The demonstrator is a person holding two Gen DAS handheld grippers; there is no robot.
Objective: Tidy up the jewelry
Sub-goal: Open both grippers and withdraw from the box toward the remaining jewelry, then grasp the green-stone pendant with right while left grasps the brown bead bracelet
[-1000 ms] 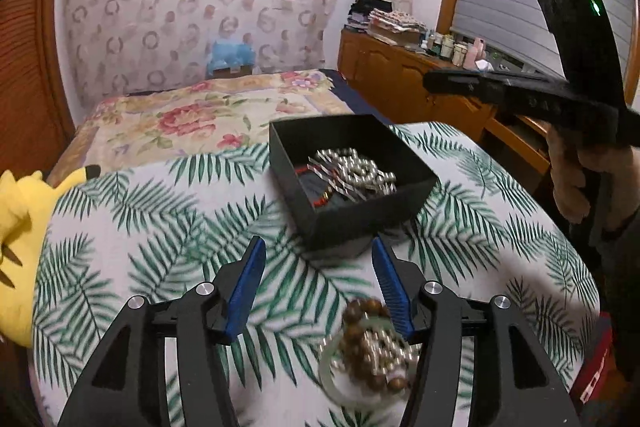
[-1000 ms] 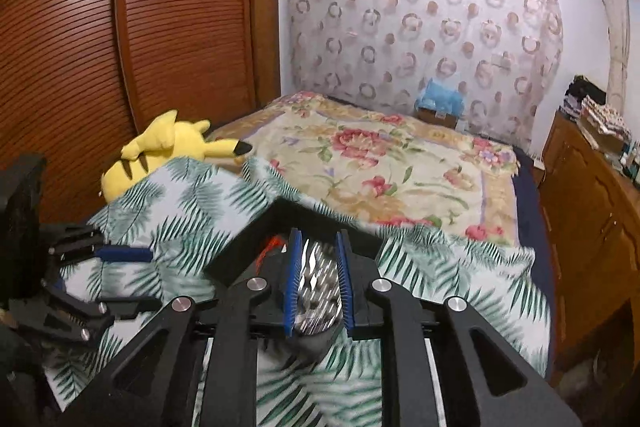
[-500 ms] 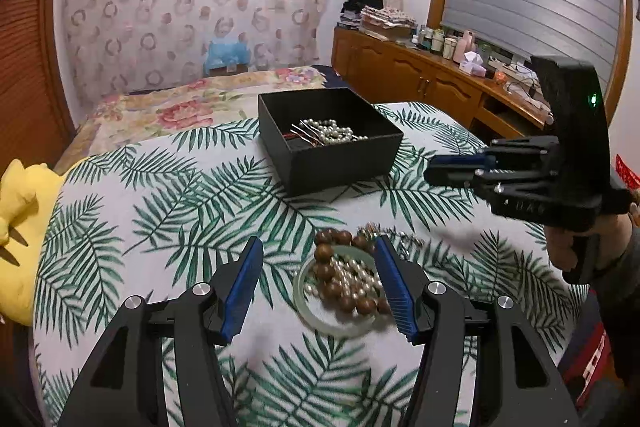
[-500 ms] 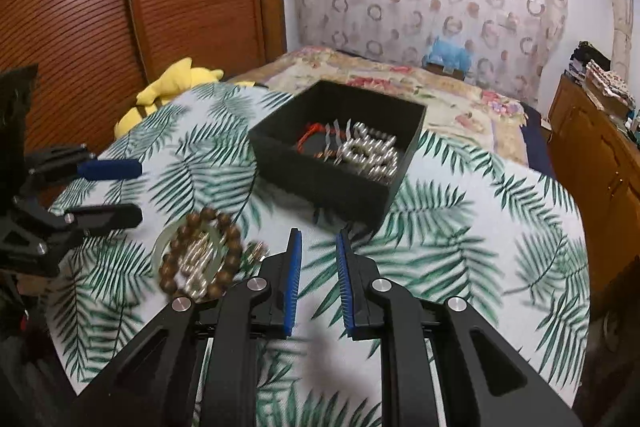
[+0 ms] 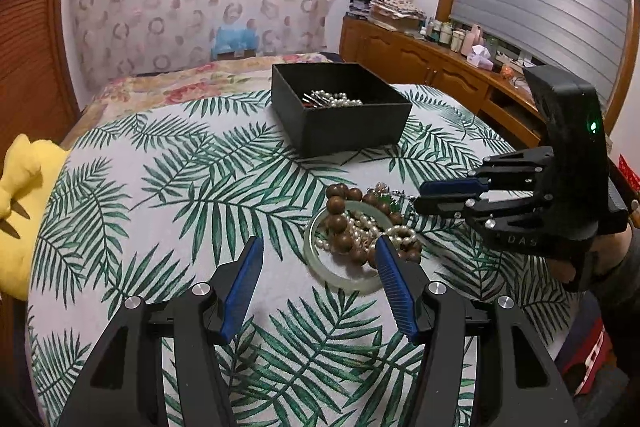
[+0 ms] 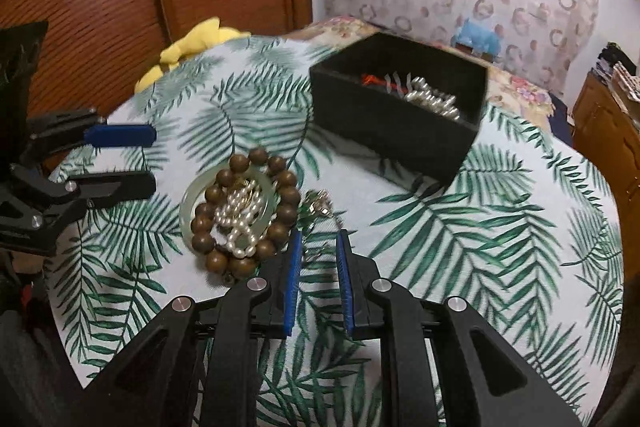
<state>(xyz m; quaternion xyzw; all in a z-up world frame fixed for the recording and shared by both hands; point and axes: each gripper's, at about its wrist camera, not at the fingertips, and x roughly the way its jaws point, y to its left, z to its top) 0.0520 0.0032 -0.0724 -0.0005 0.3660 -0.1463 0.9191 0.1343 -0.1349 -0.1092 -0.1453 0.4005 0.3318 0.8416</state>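
Note:
A pile of jewelry lies on the leaf-print tablecloth: a pale green bangle (image 5: pixel 320 263) (image 6: pixel 188 199), a brown wooden bead bracelet (image 5: pixel 338 205) (image 6: pixel 288 195), white pearls (image 5: pixel 396 231) (image 6: pixel 236 215) and a small green-and-silver chain piece (image 5: pixel 386 197) (image 6: pixel 318 207). A black open box (image 5: pixel 352 129) (image 6: pixel 396 135) behind the pile holds pearls and a red cord. My left gripper (image 5: pixel 318 269) is open and empty, just in front of the pile. My right gripper (image 6: pixel 318 263) (image 5: pixel 444 197) is open with a narrow gap, empty, low beside the chain piece.
The round table (image 5: pixel 160 187) drops off at its edges. A yellow plush toy (image 5: pixel 16 203) (image 6: pixel 192 43) sits at the left edge. A flower-print bed (image 5: pixel 192 83) lies behind the table, and a wooden dresser (image 5: pixel 420 63) with bottles stands at the right.
Both grippers pulled back from the box and came down toward the jewelry pile. The right gripper left the pearls in the box and now sits beside the pile.

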